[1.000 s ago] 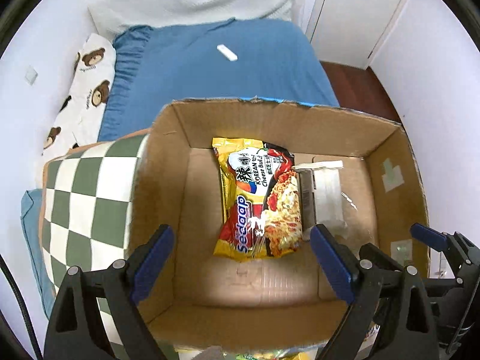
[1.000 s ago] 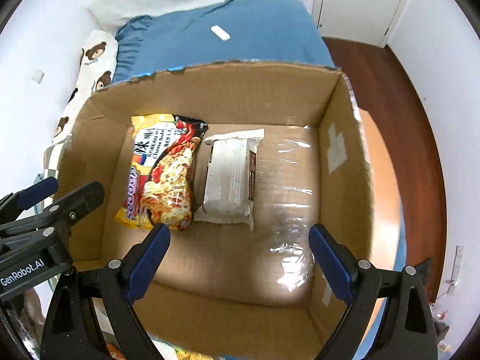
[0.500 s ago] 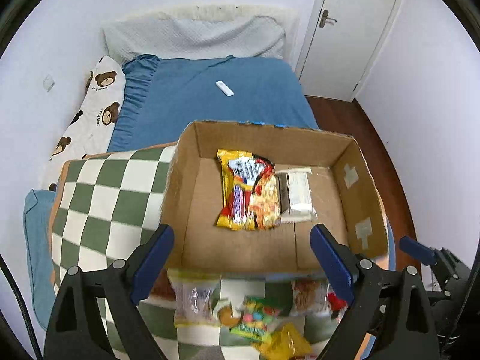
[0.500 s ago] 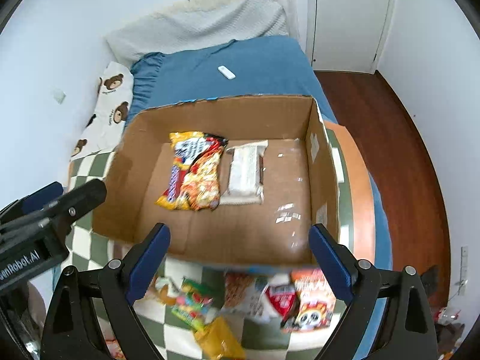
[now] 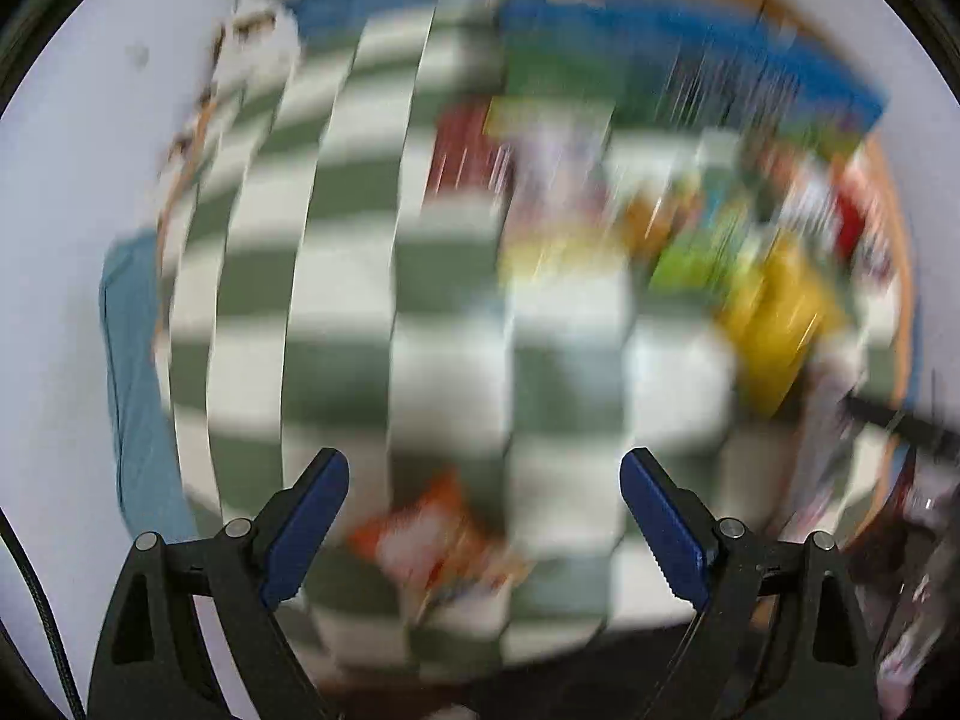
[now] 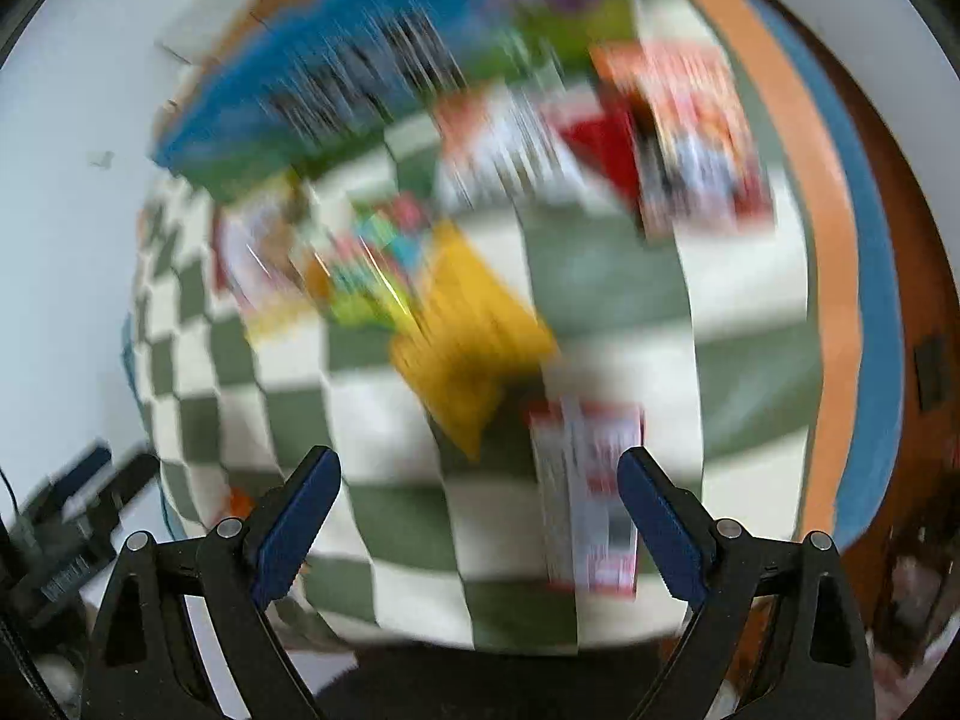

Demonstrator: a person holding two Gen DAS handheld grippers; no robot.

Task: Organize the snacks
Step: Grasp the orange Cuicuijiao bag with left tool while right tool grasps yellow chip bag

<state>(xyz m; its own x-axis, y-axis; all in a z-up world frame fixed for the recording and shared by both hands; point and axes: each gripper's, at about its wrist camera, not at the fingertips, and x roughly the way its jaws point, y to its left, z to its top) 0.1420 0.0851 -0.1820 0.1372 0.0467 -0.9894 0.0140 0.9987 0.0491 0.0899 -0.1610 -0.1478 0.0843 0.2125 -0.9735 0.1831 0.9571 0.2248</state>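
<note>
1. Both views have swung down from the box, which filled them a second ago, to the checked worktop [image 6: 600,276]; heavy blur says both cameras are mid-sweep
2. The box [image 6: 372,54] now sits only at the far edge of the views, seen from outside as a smeared blue and green printed side; its inside, with the noodle pack and white bar seen earlier, is out of sight
3. The loose snacks now fill the middle: a yellow bag [image 6: 474,336], a red and white pack [image 6: 690,138] further off, a green packet [image 6: 366,294] to the left, all lying on the worktop near the box
4. A white and red pack [image 6: 591,492] lies closest to the right hand-held gripper [image 6: 477,516], just ahead of its right finger
5. An orange packet [image 5: 432,540] lies between the fingers of the left hand-held gripper [image 5: 483,516], in the near part of that view
6. Both hand-held grippers are released, jaws spread wide and holding nothing
7. Judgement: the last drop into the box is done and a fresh pick is beginning; the nearest packs look like the likely targets, though blur hides their exact edges
</note>
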